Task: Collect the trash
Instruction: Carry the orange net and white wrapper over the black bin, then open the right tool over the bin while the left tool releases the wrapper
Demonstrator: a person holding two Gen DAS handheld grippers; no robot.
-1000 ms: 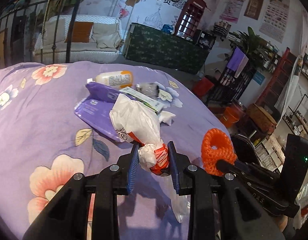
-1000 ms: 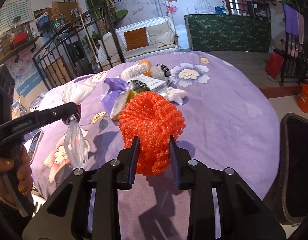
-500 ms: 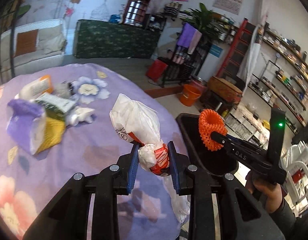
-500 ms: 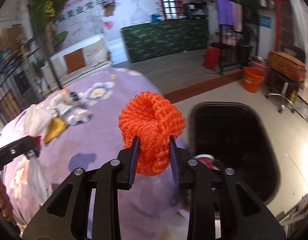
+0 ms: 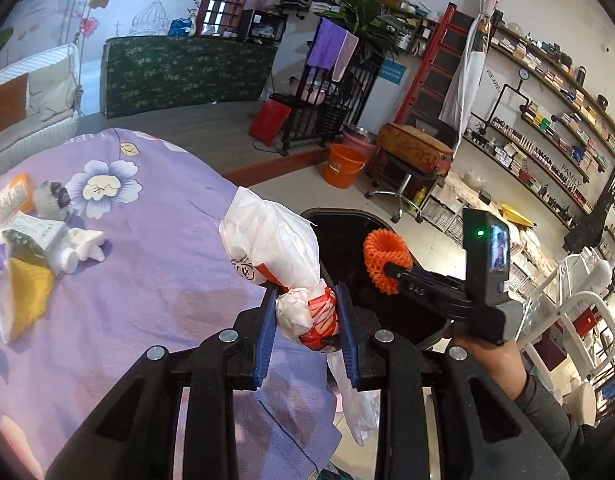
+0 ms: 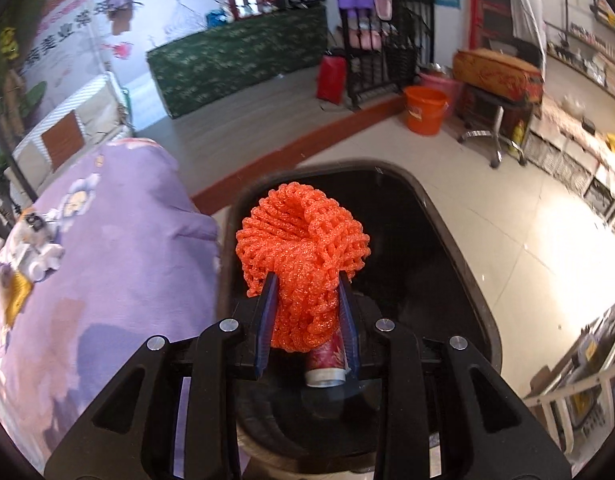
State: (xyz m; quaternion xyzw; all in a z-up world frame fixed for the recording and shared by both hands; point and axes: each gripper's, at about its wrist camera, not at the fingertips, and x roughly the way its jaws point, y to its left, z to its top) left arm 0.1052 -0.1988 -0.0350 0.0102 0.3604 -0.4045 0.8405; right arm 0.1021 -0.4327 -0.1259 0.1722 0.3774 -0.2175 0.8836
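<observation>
The black trash bin (image 6: 447, 240) is the landmark. The right gripper (image 6: 307, 320) hangs directly above the bin's open mouth, jaws narrowed on one orange foam net (image 6: 303, 248) whose long axis points away from them, so a release should drop it inside. The left gripper (image 5: 307, 328), beside the bin over the purple table (image 5: 147, 280) edge, pinches one white plastic bag (image 5: 275, 248). One red cup (image 6: 327, 364) lies in the bin. Several scraps remain on the table.
</observation>
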